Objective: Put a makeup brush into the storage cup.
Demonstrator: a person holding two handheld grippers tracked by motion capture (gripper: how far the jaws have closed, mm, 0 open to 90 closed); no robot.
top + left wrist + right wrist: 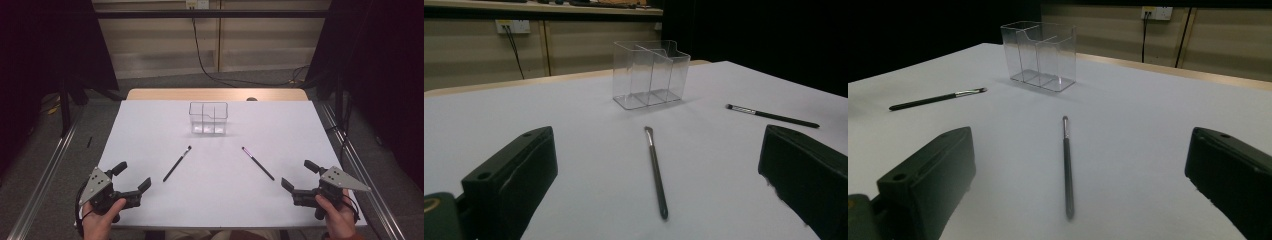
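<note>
— White tabletop (215, 200), dark curtains all round. Anything moved yet?

— Nothing, I judge. Both brushes lie flat mid-table: the left brush (177, 163) and the right brush (258, 163), apart, short of the clear organizer (208, 118) toward the far edge.

— Grippers?

— Left gripper (134, 177) and right gripper (299, 175) sit at the near corners, jaws spread wide, empty. Picking up and dropping in remain.
</note>
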